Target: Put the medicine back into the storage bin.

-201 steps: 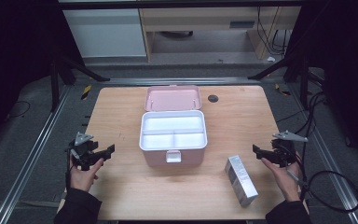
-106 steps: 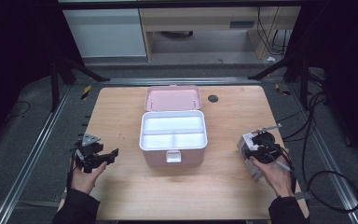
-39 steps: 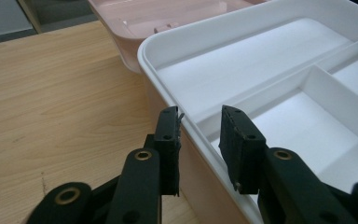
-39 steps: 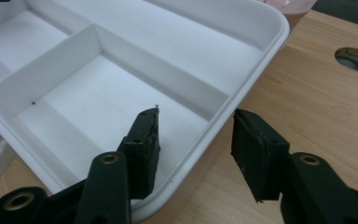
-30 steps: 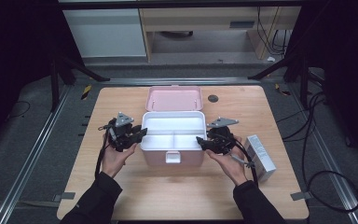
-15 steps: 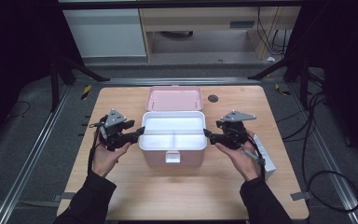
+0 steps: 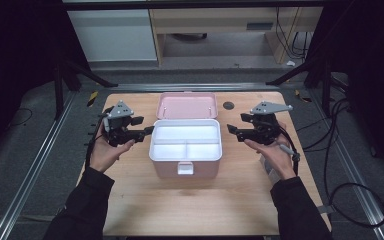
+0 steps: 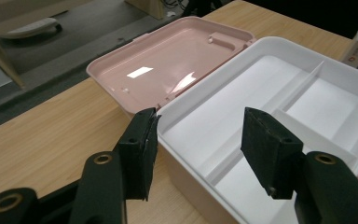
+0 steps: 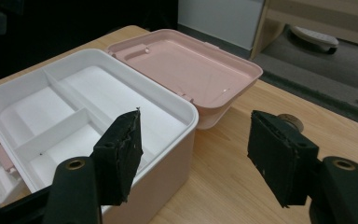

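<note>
At the middle of the light wooden table (image 7: 130, 210) I see the pink plastic box with a white divided tray (image 7: 185, 145) sitting open, its pink hinged lid (image 7: 187, 105) laid back flat behind it. On its near side my left gripper (image 7: 147, 132) hovers just beside the tray's left rim; its jaws have just been opening and stand wide, with nothing pressed between them, though in the left gripper view (image 8: 198, 144) the tray's rim runs up between the black pads (image 8: 142, 144). My right gripper (image 7: 231, 131) floats just off the tray's right edge, jaws likewise just opened wide and empty (image 9: 193, 154). By my right wrist lies what looks like a small grey carton (image 7: 270, 167), mostly hidden by the hand.
</note>
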Demonstrator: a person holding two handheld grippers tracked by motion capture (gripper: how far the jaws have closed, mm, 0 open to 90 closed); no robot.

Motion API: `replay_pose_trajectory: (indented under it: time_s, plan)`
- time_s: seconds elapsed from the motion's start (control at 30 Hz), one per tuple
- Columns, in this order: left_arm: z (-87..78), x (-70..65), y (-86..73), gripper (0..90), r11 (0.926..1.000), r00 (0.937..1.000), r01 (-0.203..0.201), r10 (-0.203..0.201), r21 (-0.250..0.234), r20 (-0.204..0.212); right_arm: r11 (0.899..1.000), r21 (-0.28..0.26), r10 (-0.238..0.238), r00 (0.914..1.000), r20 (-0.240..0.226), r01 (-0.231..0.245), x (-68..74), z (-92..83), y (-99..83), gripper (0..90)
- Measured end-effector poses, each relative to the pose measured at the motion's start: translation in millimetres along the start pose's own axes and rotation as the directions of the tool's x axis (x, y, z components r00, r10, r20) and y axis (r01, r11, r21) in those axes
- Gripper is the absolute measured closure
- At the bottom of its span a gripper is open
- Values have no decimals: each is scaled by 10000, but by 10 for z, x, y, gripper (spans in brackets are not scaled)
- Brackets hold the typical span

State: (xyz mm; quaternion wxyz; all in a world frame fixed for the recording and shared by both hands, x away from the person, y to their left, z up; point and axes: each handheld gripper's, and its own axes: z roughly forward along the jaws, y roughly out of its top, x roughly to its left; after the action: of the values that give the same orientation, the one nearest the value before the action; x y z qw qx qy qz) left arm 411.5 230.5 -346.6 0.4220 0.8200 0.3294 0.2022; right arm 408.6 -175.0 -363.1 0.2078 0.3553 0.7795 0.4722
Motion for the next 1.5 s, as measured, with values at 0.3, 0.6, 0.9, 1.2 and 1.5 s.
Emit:
replay_pose_trajectory:
  time_s: [0.3,0.6,0.9,1.2,1.5]
  plan:
    - [209,136,57,449,9964,9916,-687,627,506,1130,9898,513,-1254,9837,-1286,1328,-39,152,212,338]
    - [361,106,113,457,9653,9654,-2045,1715,1624,1963,9520,1112,-2483,9320,-2639,2851,4,291,421,408]
    - [453,83,196,536,9202,9362,-3027,2382,2483,2585,8951,2044,-3194,8898,-3258,3962,70,509,460,472]
    - [587,27,203,620,8756,9142,-3688,2810,3121,2919,8185,3158,-3519,8533,-3849,4800,192,763,413,598]
    - [736,-9,162,698,8144,8912,-4256,3015,3945,3389,7121,4074,-3929,8054,-4438,5718,257,948,293,752]
